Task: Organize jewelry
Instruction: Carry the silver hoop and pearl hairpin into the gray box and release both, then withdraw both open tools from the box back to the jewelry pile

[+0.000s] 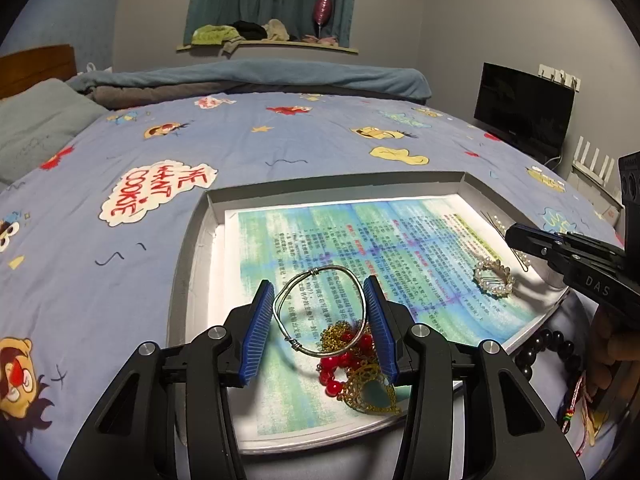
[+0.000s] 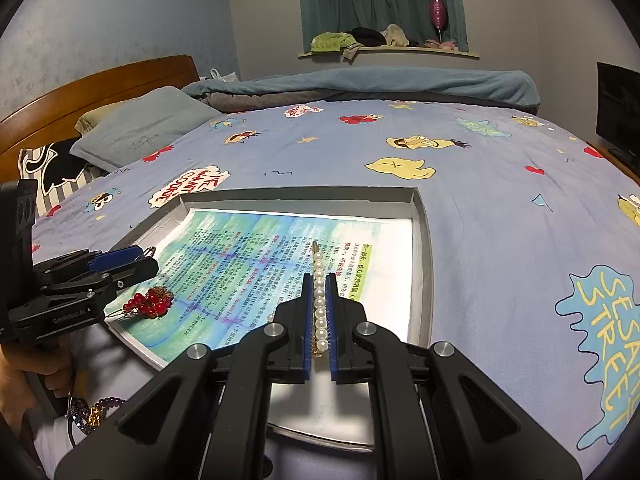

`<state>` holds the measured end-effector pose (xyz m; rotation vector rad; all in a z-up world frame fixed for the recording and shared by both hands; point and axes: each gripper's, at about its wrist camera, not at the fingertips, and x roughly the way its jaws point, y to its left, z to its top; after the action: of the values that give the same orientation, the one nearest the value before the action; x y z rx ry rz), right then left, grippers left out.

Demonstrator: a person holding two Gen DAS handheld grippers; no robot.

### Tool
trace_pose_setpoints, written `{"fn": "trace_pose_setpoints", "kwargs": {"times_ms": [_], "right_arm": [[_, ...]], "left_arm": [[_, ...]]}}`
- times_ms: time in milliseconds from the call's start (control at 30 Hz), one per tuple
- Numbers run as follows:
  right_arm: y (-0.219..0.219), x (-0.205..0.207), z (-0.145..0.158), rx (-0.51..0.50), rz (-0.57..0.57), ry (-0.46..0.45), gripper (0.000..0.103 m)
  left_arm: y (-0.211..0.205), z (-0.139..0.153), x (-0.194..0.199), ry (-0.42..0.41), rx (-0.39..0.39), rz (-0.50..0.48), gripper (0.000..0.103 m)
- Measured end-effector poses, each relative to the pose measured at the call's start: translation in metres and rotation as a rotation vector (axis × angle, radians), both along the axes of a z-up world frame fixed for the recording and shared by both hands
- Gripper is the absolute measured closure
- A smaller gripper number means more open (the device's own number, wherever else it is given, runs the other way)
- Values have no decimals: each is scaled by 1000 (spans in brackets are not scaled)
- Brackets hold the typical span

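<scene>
A shallow grey tray [image 1: 192, 256] lined with printed paper lies on the bed. My left gripper [image 1: 320, 320] has its blue pads closed against both sides of a silver wire bangle [image 1: 316, 272], held just above a red bead and gold chain piece [image 1: 344, 356]. A small pearl ring-shaped piece [image 1: 494, 282] lies at the tray's right. My right gripper [image 2: 320, 316] is shut on a pearl hair pin [image 2: 319, 292] over the tray's right part [image 2: 424, 264]. The left gripper [image 2: 120, 264] and red beads [image 2: 146, 304] also show in the right wrist view.
The tray sits on a blue cartoon-print bedsheet [image 1: 280, 140]. Dark bead bracelets [image 1: 556, 344] and a woven cord [image 1: 576, 404] lie off the tray's right edge. More jewelry [image 2: 88, 412] lies near the tray's near left corner. A pillow [image 2: 144, 124], a headboard and a monitor [image 1: 524, 108] surround the bed.
</scene>
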<state>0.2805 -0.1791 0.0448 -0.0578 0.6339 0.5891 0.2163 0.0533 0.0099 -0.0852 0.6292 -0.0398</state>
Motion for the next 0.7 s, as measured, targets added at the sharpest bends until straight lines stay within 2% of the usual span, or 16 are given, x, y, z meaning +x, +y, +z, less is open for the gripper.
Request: {"fn": "trace_pose_setpoints", "kwargs": {"times_ms": [67,200,267,333,500,633,700], "right_arm": [[-1,0,0,6,-2,0,97],[-4,-3,4,25,-2,-17,96],[-7,-5,6,34,-4,-27,94],[-10,-7,8,46,-4,-37,84],[-18,-17,14,70,-3,-66,73],[-24,-32,19,77,10,-99,52],[-25,-40,21,72,18,-111,51]], "left_arm": [[1,2,-2,-9,-1,3,52],[0,7,-10,-46,5,11,33],[-1,10,-13,-59,12,11,30],[-2,12,-16,-68,19,5,27],[-3,17,-27,-97,30,14,19],[0,20,-40,-113,29,15,15],[-1,21,-47,-120,39,12,15]]}}
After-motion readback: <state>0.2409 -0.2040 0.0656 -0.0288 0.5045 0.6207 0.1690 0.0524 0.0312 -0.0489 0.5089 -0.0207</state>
